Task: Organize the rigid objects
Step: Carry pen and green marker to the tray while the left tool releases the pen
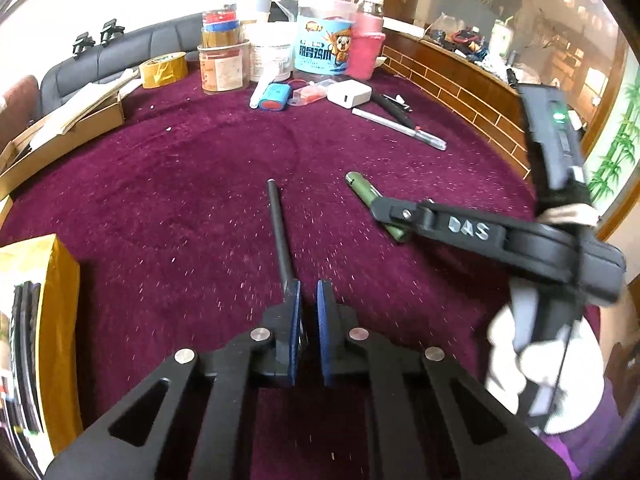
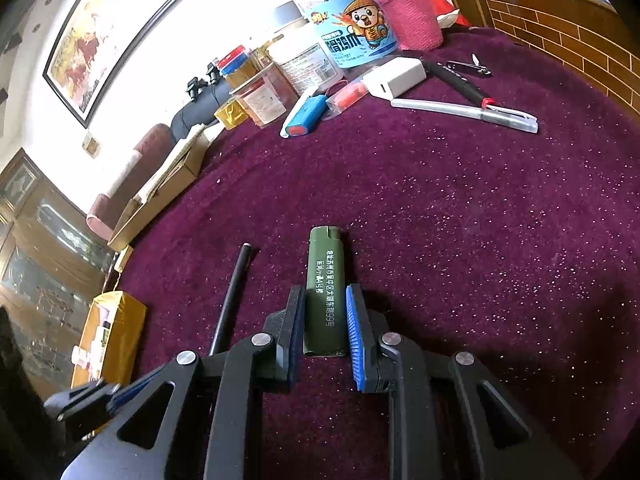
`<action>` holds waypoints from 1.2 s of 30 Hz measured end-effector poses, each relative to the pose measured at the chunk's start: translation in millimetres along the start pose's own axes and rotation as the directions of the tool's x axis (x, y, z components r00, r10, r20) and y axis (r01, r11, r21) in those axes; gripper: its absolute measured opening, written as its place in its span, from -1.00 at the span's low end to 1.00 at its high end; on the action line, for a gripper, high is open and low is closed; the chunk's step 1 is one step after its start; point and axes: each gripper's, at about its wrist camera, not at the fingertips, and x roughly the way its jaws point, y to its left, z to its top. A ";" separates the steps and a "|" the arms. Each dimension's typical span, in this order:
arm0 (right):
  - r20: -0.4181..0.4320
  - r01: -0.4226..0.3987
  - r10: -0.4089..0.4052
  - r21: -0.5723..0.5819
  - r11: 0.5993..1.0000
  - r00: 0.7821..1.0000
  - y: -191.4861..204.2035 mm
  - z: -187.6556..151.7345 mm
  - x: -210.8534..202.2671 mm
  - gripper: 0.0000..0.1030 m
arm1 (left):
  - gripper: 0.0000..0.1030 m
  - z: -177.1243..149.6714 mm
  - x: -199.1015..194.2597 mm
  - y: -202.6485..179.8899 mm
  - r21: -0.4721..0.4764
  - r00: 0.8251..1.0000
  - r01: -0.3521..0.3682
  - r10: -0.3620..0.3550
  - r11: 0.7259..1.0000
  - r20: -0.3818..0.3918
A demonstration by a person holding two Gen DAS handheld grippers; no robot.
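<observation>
A dark green lighter lies on the purple cloth with white print along its side. My right gripper is shut on its near half, one pad against each side. In the left wrist view that same lighter pokes out beyond the right gripper's fingertips. A thin black rod lies to its left, also visible as the black rod in the right wrist view. My left gripper is shut with only a slit between its blue pads. The rod's near end vanishes at the left fingertip, and no grip on it shows.
Jars, a cartoon-labelled tub, a tape roll, a white charger and pens crowd the far side. A cardboard box and a yellow box sit on the left. A white-gloved hand holds the right gripper.
</observation>
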 end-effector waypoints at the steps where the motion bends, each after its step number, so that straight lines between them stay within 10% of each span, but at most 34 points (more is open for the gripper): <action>1: -0.002 -0.002 0.002 0.001 1.000 1.000 -0.3 -0.1 0.0 -0.66 | -0.89 -2.3 -3.6 1.1 -0.009 1.000 0.000 0.000 1.000 -0.002; 6: -0.010 -0.010 0.010 0.008 1.000 1.000 -1.5 0.0 1.5 -0.66 | -0.65 1.0 4.7 10.0 -0.042 0.998 -0.059 0.058 0.997 -0.011; 8: -0.010 -0.013 0.013 0.011 1.000 1.000 -1.9 0.0 1.7 -0.66 | -0.07 4.8 15.3 12.5 -0.051 0.997 -0.076 0.075 0.996 -0.015; 14: -0.011 -0.014 0.014 0.011 1.000 1.000 -2.1 0.2 2.0 -0.66 | 0.00 14.6 50.8 -1.6 0.056 0.990 -0.134 0.136 0.989 -0.031; 18: -0.012 -0.010 0.010 0.002 1.000 1.000 -0.8 0.4 2.8 -0.66 | -0.88 16.8 53.8 -4.8 0.071 0.995 -0.094 0.096 0.993 -0.027; 36: 0.008 -0.114 0.114 0.018 0.993 0.993 0.4 0.3 -2.8 -0.66 | -0.87 -37.9 -72.2 62.0 -0.194 0.990 0.092 -0.069 0.977 0.120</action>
